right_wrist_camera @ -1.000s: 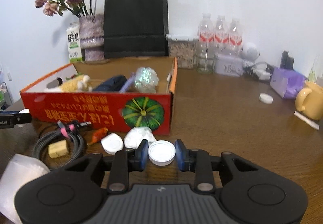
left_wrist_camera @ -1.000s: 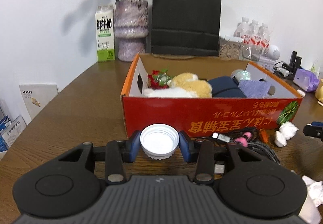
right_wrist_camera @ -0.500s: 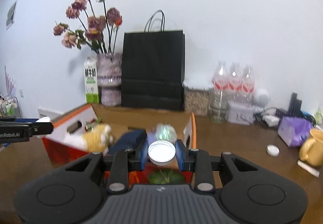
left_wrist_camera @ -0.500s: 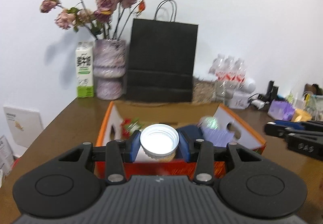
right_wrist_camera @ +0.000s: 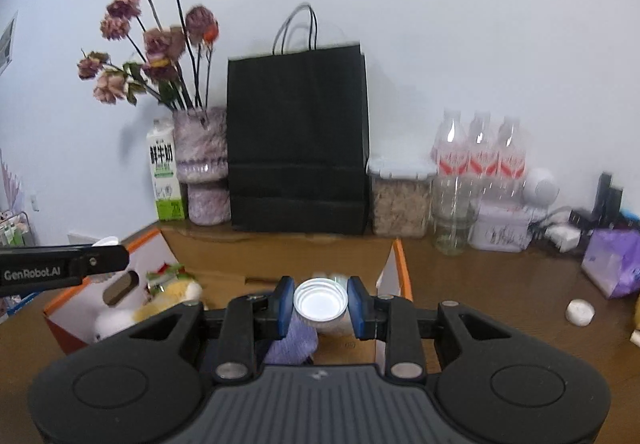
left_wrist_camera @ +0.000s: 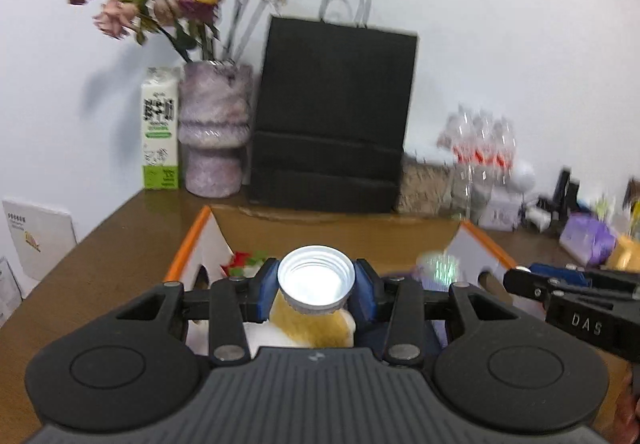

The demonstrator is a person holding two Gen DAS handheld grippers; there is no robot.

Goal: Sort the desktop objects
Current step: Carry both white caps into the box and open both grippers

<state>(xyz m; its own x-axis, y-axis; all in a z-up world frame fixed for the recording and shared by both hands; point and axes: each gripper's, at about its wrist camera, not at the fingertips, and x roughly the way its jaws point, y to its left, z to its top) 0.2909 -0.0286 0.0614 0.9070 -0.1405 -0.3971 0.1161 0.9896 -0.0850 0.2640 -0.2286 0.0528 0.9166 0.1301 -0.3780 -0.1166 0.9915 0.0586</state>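
Open-topped cardboard box (right_wrist_camera: pixel 400 264), entered freely from above; plush toy (right_wrist_camera: pixel 168 296) and purple cloth (right_wrist_camera: pixel 292 340) occupy its floor. Along the desk (right_wrist_camera: pixel 500 284) rear edge, vase (right_wrist_camera: pixel 204 164), black paper bag (right_wrist_camera: pixel 298 140) and bottles (right_wrist_camera: pixel 480 156) bar passage. Right of the box, the desk lies mostly free.

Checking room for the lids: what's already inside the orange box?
Orange box holds a yellow-white plush toy, something red-green, purple cloth. The grippers hide the rest.
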